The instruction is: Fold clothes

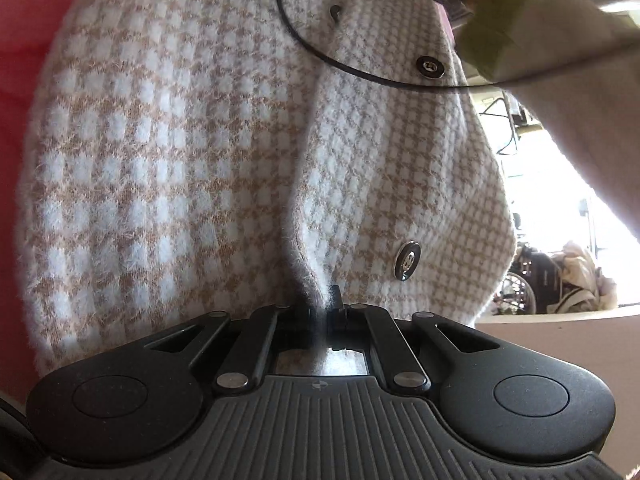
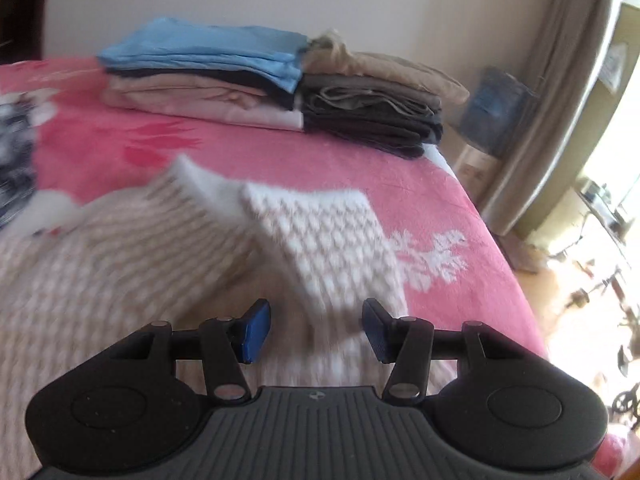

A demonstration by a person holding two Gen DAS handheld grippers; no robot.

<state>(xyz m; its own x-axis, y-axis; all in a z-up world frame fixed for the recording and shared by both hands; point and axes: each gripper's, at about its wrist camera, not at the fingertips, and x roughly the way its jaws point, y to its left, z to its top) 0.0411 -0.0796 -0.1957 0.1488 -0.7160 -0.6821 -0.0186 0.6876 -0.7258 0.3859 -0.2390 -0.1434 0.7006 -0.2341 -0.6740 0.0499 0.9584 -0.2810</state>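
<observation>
Clamped on a fold of the checked cardigan [image 1: 224,152], the left tongs [image 1: 320,312] should keep hold. On the right, empty part-open tongs [image 2: 316,330] hover over its sleeve [image 2: 328,236] on the bed [image 2: 320,160]; square edges first.

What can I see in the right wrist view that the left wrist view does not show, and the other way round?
Right wrist only: two stacks of folded clothes on the pink bedspread, and the open right gripper.

Left wrist only: the left gripper shut on a fold of cloth, metal buttons, a black cable.

Both: the checked cardigan.
</observation>
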